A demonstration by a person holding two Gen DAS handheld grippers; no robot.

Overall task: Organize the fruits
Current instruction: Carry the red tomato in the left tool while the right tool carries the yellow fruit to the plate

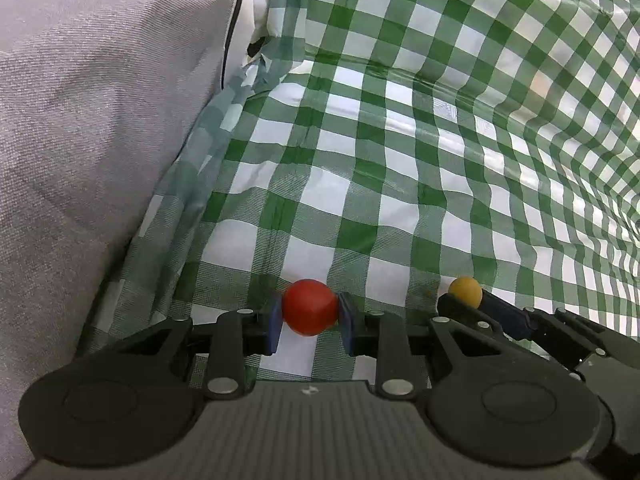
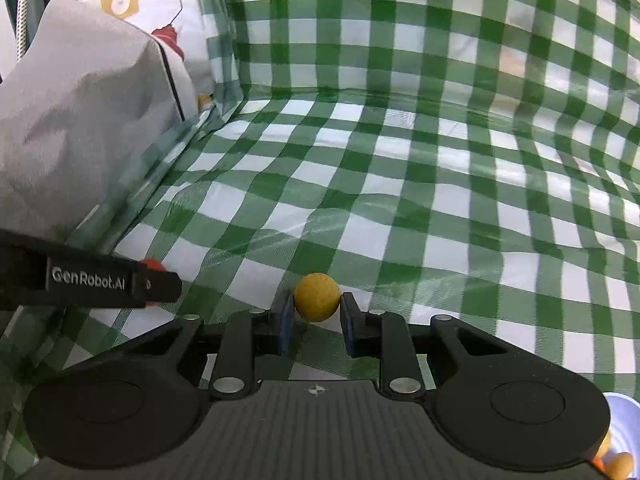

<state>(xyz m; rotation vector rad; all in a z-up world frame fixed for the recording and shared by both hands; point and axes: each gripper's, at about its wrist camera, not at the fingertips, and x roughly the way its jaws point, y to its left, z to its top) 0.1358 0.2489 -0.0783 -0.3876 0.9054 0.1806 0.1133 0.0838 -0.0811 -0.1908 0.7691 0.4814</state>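
My left gripper (image 1: 310,316) is shut on a small red fruit (image 1: 310,306), held just above the green-and-white checked cloth (image 1: 360,160). My right gripper (image 2: 316,312) is shut on a small yellow fruit (image 2: 317,297) over the same cloth. In the left wrist view the right gripper (image 1: 466,300) shows at the right with the yellow fruit (image 1: 465,290) in it. In the right wrist view the left gripper's finger (image 2: 92,280) crosses the left edge, with a bit of the red fruit (image 2: 154,266) behind it.
A grey cushion (image 1: 92,120) rises at the left, with a patterned white pillow (image 2: 160,20) behind it. The cloth climbs up at the back and right. A white cup (image 2: 620,440) holding orange fruits (image 2: 619,464) sits at the bottom right corner of the right wrist view.
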